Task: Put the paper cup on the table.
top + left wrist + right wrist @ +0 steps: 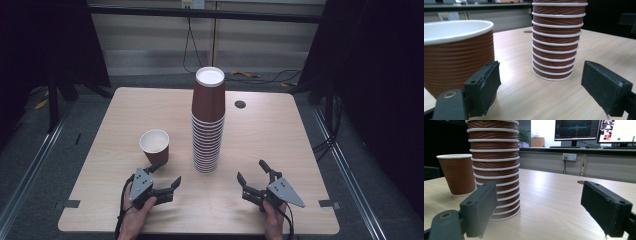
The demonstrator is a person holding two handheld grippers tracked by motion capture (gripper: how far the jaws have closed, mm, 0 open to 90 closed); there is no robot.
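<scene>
One cup (154,145) stands alone and upright, mouth up, left of centre in the high view, apart from the stack (208,120) in the middle of the table (280,140). My judgement is that the work is taking cups off the stack one by one: one cup is separated, and the whole stack is left to do.

The left gripper (166,175) is at the lower left of the high view, just below the cup. In the left gripper view the cup (456,55) is beside the left jaw, not between the jaws. These jaws stand wide apart and hold nothing.

The right gripper (252,172) is at the lower right, near the stack but apart from it. Its jaws are also spread, with nothing between them.

Count: one single cup, one stack, two grippers. The stack shows about fifteen white rims under the top cup, which is upside down; I cannot give the exact number.
</scene>
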